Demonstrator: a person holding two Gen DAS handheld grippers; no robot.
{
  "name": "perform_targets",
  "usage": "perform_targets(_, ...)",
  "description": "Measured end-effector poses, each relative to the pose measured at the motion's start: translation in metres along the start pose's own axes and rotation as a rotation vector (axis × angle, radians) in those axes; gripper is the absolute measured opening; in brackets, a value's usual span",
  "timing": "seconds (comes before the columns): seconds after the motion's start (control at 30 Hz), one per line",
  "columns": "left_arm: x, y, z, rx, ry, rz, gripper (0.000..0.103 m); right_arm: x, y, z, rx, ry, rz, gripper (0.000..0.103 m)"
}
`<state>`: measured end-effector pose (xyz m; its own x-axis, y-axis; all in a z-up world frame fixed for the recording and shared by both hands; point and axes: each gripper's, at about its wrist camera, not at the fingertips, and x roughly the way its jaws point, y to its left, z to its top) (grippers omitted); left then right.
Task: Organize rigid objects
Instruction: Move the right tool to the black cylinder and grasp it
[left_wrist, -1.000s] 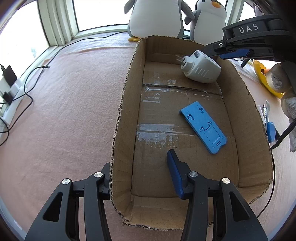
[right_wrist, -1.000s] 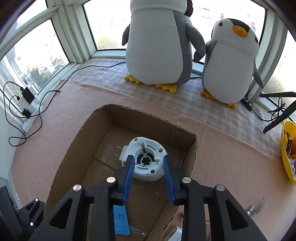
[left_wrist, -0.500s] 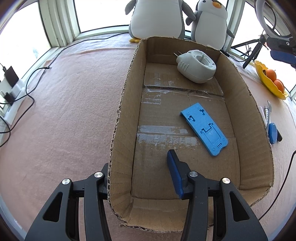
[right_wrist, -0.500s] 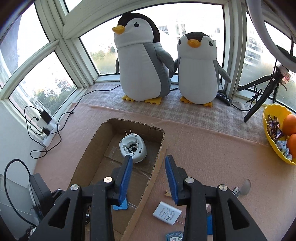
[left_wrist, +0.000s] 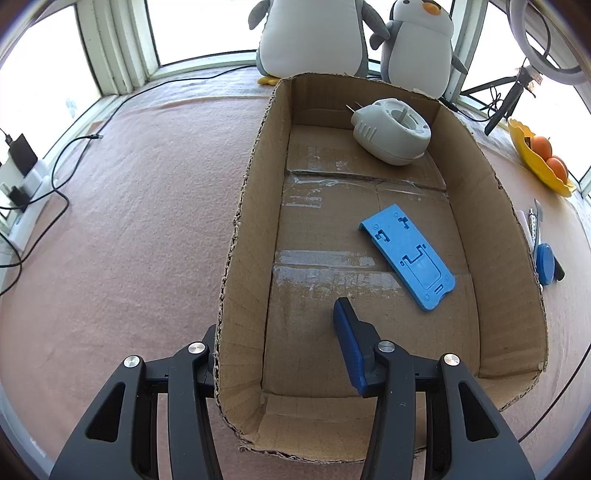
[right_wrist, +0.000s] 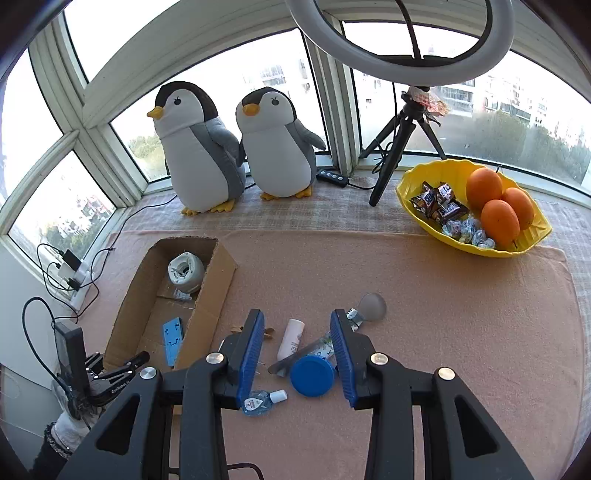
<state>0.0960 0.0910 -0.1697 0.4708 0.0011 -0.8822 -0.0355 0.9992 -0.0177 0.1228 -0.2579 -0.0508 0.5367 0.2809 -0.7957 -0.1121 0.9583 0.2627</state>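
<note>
Pink cloth (right_wrist: 424, 295) covers the table in a bay window, with two plush penguins (right_wrist: 236, 147) on the sill side, a ring light on a tripod (right_wrist: 400, 136) beside them, and a yellow bowl (right_wrist: 532, 242) of oranges and sweets to the right. On the left of the cloth lies an open cardboard box (left_wrist: 251, 206). Inside it, a white plug-in device (left_wrist: 391, 133) rests near the far end with its prongs toward the far wall, and a blue flat plastic piece (left_wrist: 406, 254) lies on the floor of the box nearer the middle, apart from the device. The left gripper (left_wrist: 280, 343) straddles the box's near left wall, one finger outside and the blue-padded finger inside; whether the pads press the wall is hard to see, though the jaws sit about as narrow as they go. The right gripper (right_wrist: 297, 350) hangs over a loose heap on the cloth to the right of the box, jaws spread with nothing between the pads. Below it lie a blue round lid (right_wrist: 312, 376), a white tube (right_wrist: 291, 338), a small clear bottle (right_wrist: 262, 400) and a grey bulb (right_wrist: 371, 306), close together. At the lower left edge, a gloved hand (right_wrist: 70, 424) holds the left gripper's handle.
</note>
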Motion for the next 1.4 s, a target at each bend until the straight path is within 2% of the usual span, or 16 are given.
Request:
perform_targets(0.1, 0.000, 0.000, -0.001, 0.003, -0.002, 0.003, 0.047, 0.008, -0.019, -0.016, 0.025, 0.026, -0.018, 0.034)
perform_targets(0.23, 0.000, 0.000, -0.001, -0.002, -0.002, 0.004, 0.047, 0.026, -0.032, -0.037, -0.005, 0.074, -0.070, 0.034)
perform_targets(0.47, 0.000, -0.002, 0.000, 0.004, 0.002, 0.013, 0.047, 0.057, -0.043, -0.057, -0.060, 0.155, -0.102, 0.032)
perform_targets(0.7, 0.000, -0.002, 0.000, -0.002, 0.003, 0.015, 0.047, 0.087, -0.030, -0.059, -0.174, 0.223, -0.130, 0.027)
perform_targets(0.93, 0.000, -0.002, 0.000, -0.009, 0.005, 0.015, 0.047, 0.107, -0.023, -0.060, -0.247, 0.269, -0.173, 0.026)
perform_targets(1.27, -0.001, -0.001, -0.002, -0.008, 0.004, 0.018, 0.047, 0.119, -0.025, -0.056, -0.226, 0.298, -0.143, 0.015)
perform_targets(1.4, -0.001, -0.001, -0.002, -0.008, 0.004, 0.018, 0.047, 0.119, -0.028, -0.056, -0.196, 0.294, -0.130, 0.015)
